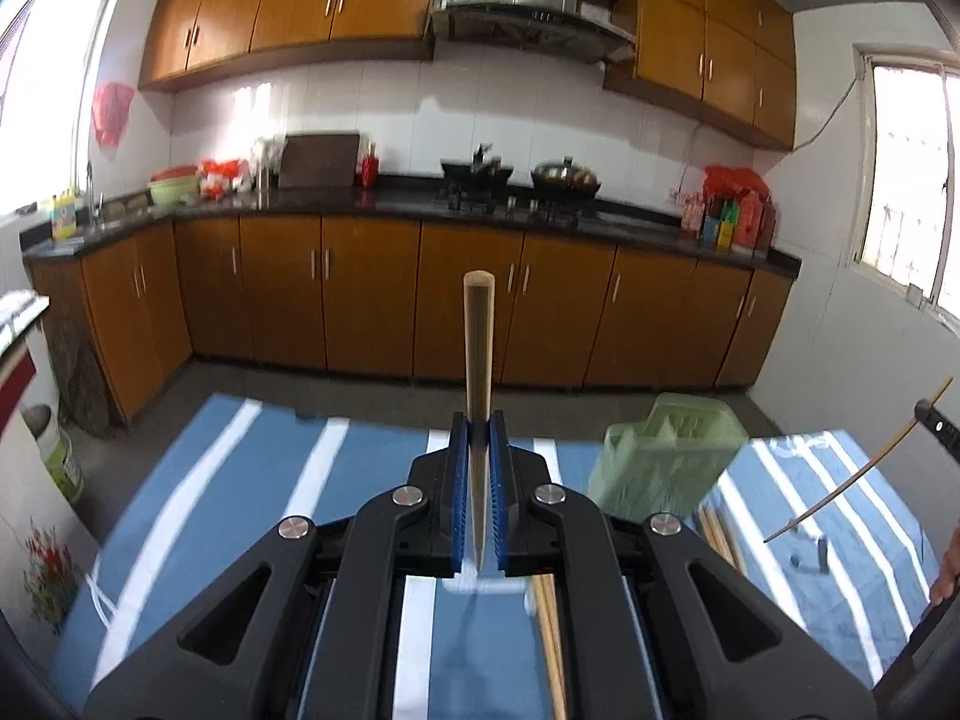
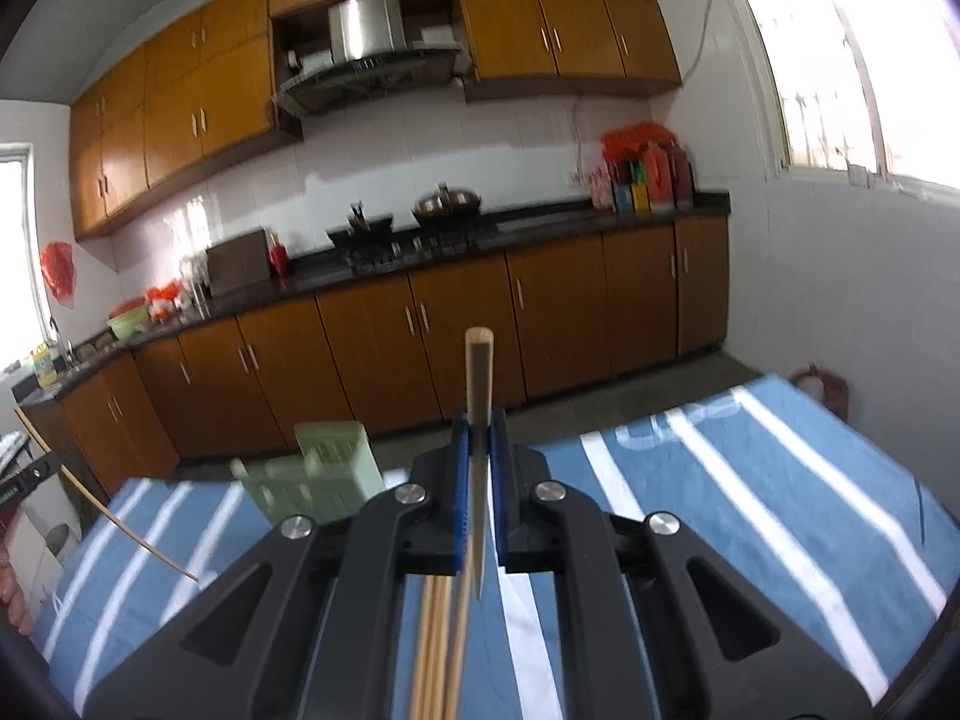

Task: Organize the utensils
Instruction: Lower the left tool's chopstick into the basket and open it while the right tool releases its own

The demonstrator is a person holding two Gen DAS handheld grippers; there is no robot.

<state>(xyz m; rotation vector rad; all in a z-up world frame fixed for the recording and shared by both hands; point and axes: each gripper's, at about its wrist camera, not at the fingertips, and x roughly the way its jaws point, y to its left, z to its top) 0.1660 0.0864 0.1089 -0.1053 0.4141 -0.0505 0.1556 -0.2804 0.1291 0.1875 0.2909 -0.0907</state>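
My left gripper (image 1: 479,420) is shut on a single wooden chopstick (image 1: 478,348) that sticks up and forward, above the table. My right gripper (image 2: 479,420) is shut on another chopstick (image 2: 479,378), held the same way. A pale green slotted utensil holder (image 1: 666,456) stands on the table, right of my left gripper; it also shows in the right wrist view (image 2: 318,474), left of my right gripper. Several loose chopsticks (image 1: 552,630) lie on the cloth below; they show in the right view (image 2: 435,648) too. The other gripper's chopstick (image 1: 858,468) crosses the right edge.
The table wears a blue cloth with white stripes (image 1: 252,480). Beyond its far edge is bare floor, then brown kitchen cabinets (image 1: 372,300) under a dark counter with woks and bottles. A small dark object (image 1: 810,558) lies on the cloth at right.
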